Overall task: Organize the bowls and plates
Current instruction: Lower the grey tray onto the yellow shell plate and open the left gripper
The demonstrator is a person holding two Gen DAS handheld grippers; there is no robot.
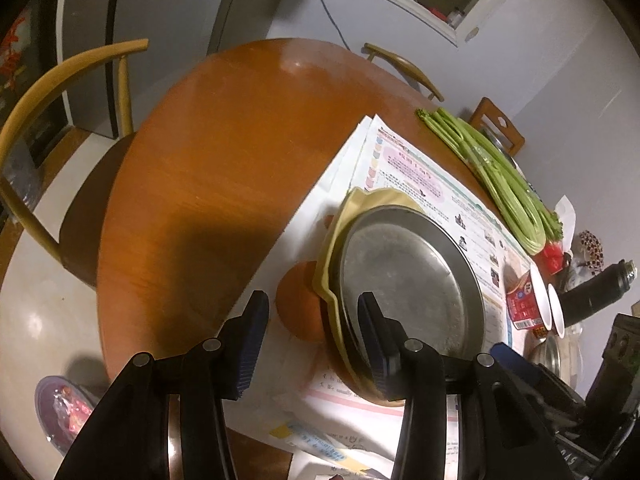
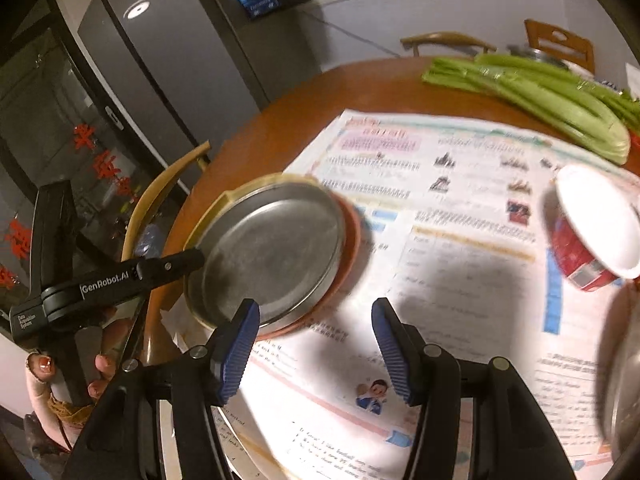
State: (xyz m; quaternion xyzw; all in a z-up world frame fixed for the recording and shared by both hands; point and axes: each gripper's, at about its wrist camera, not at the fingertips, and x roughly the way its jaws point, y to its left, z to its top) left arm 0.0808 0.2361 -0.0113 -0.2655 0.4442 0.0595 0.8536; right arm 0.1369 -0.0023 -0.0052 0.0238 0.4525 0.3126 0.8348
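Round wooden table (image 1: 208, 152), printed sheets (image 2: 460, 248) spread across it. Left gripper (image 1: 314, 338) jaws part-open, straddling near rim of plate stack – steel plate (image 1: 408, 276) on top, yellow plate (image 1: 340, 232) and orange plate (image 2: 352, 240) beneath; grip unclear. Right gripper (image 2: 316, 344) jaws apart, empty, over sheets. Red bowl (image 2: 588, 240) right; celery (image 2: 540, 92) beyond.
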